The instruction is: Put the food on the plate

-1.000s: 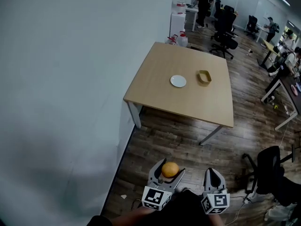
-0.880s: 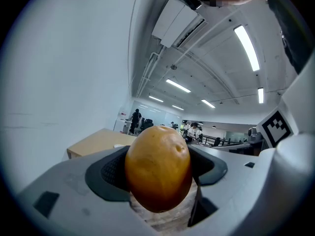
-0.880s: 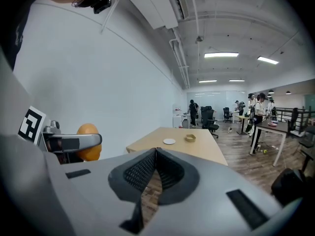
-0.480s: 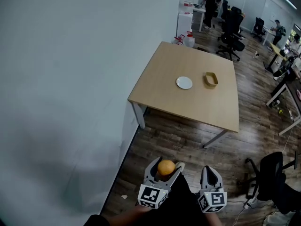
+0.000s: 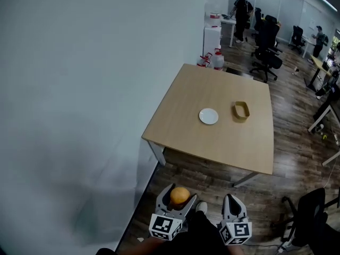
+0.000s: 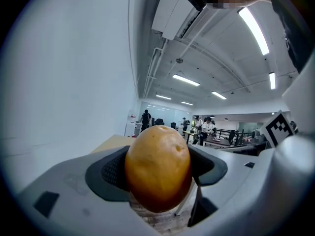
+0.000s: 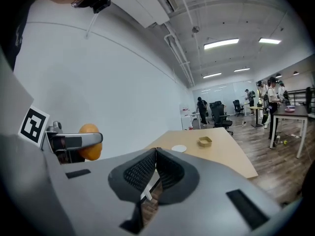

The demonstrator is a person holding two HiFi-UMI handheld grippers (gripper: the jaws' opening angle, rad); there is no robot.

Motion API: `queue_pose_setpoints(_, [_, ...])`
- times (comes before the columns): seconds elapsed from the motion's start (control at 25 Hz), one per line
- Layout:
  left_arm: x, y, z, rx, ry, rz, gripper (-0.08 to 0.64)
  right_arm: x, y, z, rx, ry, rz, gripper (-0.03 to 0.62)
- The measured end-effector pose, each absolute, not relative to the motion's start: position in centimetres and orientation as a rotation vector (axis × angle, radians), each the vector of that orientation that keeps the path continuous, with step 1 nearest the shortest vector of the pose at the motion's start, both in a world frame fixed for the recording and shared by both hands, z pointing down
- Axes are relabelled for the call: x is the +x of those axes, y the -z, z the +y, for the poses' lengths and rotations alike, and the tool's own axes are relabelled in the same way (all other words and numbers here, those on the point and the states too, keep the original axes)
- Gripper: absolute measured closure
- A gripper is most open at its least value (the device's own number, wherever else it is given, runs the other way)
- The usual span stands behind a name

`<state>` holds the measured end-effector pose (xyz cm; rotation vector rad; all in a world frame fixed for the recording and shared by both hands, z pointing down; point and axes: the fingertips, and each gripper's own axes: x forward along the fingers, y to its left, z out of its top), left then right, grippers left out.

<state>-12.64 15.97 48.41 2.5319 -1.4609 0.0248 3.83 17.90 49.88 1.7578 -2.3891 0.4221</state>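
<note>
Wood-floored office, pale table (image 5: 212,121) against the wall, white plate (image 5: 209,116) near its middle, small tan tray (image 5: 241,110) beside it. Well short of the table, over the floor, the left gripper (image 5: 179,200) clamps the round orange food (image 6: 158,167) (snug between both pads). The right gripper (image 7: 154,173) is closed tight, holding nothing.

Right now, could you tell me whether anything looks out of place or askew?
Nothing stands out. The food sits squarely in the left gripper, the right gripper is shut, empty, and the plate and tan dish lie flat on the table.
</note>
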Motion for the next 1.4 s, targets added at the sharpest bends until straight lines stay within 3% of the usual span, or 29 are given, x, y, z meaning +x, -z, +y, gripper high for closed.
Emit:
queue_pose_setpoints(0.6, [-6.7,-48.7,3.1,2.477,-0.064,-1.477,0.236,9.4,-49.3,4.3,1.695,-0.389,-2.405,0.532])
queue_pose_setpoints(1.4, [-1.6,-51.7,-8.5,2.449,-0.2,-1.499,0.236,16.8,-50.1,-5.0,1.743,-0.455,-2.382,0.532])
